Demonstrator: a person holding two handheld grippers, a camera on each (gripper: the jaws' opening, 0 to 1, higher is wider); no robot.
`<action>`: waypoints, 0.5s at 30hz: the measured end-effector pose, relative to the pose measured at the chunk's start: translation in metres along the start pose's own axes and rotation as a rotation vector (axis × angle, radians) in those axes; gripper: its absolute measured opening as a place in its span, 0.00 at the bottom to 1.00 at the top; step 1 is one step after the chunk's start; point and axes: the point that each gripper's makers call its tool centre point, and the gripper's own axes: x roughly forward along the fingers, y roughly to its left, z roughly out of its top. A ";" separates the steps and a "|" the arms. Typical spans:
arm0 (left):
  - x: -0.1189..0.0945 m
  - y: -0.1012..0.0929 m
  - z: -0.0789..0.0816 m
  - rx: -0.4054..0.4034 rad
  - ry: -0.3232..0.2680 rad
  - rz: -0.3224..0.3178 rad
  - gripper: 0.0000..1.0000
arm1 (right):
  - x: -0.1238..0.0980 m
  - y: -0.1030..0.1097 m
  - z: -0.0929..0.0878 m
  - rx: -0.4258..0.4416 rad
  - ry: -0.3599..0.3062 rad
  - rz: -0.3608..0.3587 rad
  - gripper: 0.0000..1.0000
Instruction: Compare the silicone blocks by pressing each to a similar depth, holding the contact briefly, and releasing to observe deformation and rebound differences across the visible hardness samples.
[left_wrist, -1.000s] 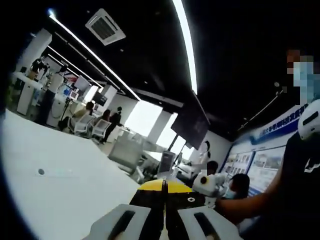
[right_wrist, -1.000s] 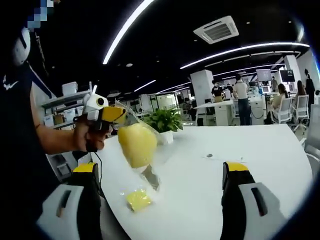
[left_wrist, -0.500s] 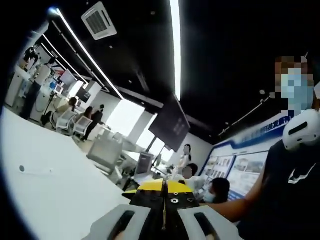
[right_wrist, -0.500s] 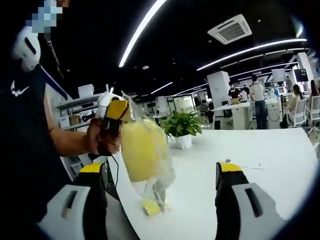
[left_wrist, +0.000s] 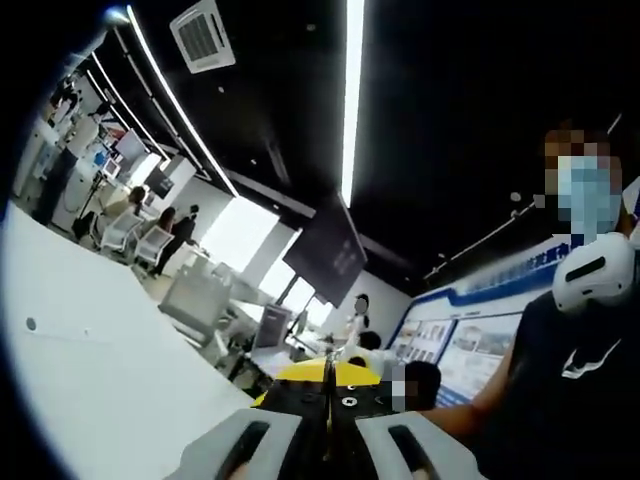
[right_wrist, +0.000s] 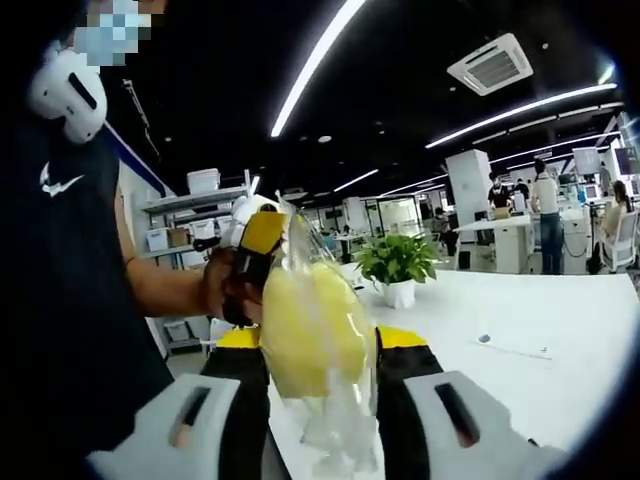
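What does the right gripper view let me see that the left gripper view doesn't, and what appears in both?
The right gripper view has a yellow block in a clear bag between the right gripper's jaws, the left gripper pinching the bag's top, and a potted plant. The left gripper view has its own jaws shut, a dark hanging screen and blue wall posters. Both show the white table and the person's dark shirt.

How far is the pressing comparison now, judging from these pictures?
Done: the left tongs hold a clear bag with a yellow block aloft. In hand: the right tongs close around that block. Left: releasing it and pressing other samples.
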 end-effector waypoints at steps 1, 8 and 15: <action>-0.001 0.000 0.000 0.000 -0.002 0.002 0.00 | 0.000 -0.001 0.000 -0.003 0.001 -0.008 0.32; -0.005 0.002 0.000 -0.008 -0.010 0.007 0.00 | -0.001 0.003 -0.001 0.028 0.018 0.008 0.26; -0.006 0.003 0.001 0.000 -0.009 0.007 0.00 | 0.000 0.006 0.000 0.053 0.040 0.012 0.21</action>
